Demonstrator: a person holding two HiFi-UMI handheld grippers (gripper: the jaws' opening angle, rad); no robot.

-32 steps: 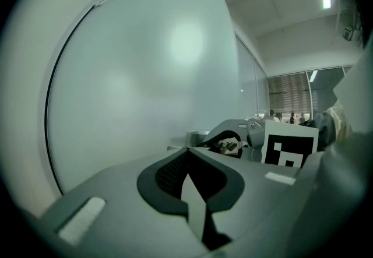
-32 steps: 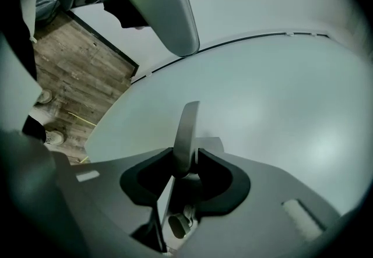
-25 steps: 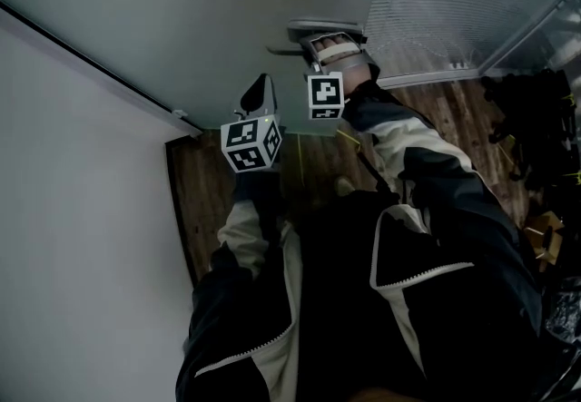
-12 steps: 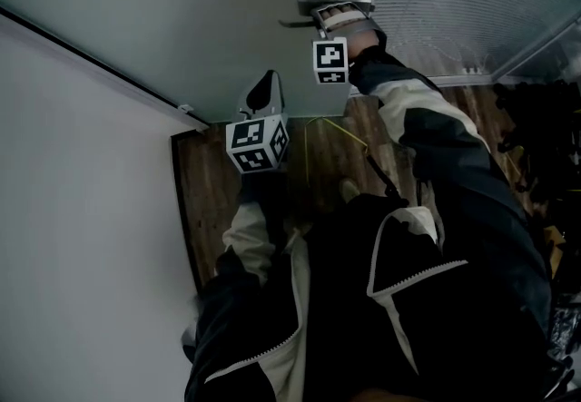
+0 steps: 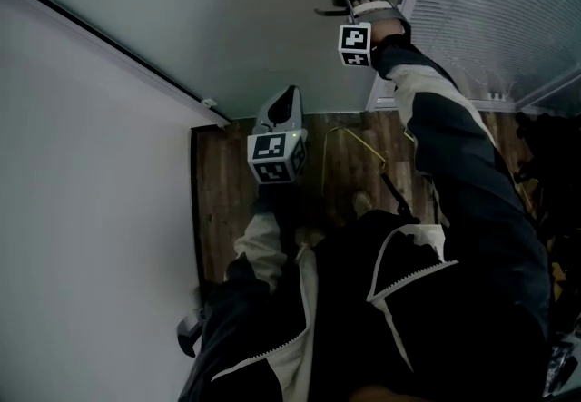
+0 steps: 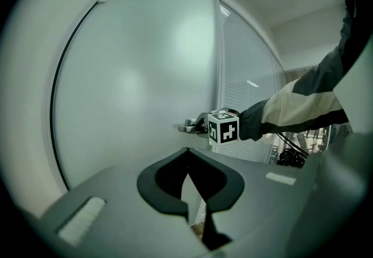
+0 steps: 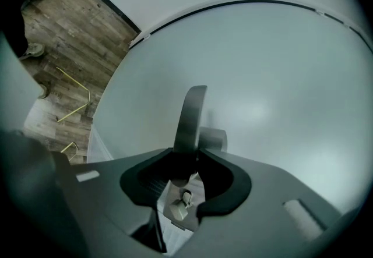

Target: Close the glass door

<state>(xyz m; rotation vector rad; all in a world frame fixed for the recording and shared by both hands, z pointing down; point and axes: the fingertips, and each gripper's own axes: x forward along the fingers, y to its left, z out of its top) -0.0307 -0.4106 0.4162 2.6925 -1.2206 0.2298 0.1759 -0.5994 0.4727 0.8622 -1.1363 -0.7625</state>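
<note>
Two grippers: right gripper (image 7: 187, 163) clamped on handle (image 7: 191, 114) of glass door (image 7: 262, 76); left gripper (image 6: 187, 158) closed, facing door.

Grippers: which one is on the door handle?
The right gripper, jaws clamped on the lever handle of the glass door. The left gripper is away from the handle, jaws together on nothing.

Frosted glass door (image 5: 236, 19), lever handle (image 7: 190, 114)

Wood-plank floor (image 5: 336, 164) lies beside a white wall (image 5: 82, 228).
</note>
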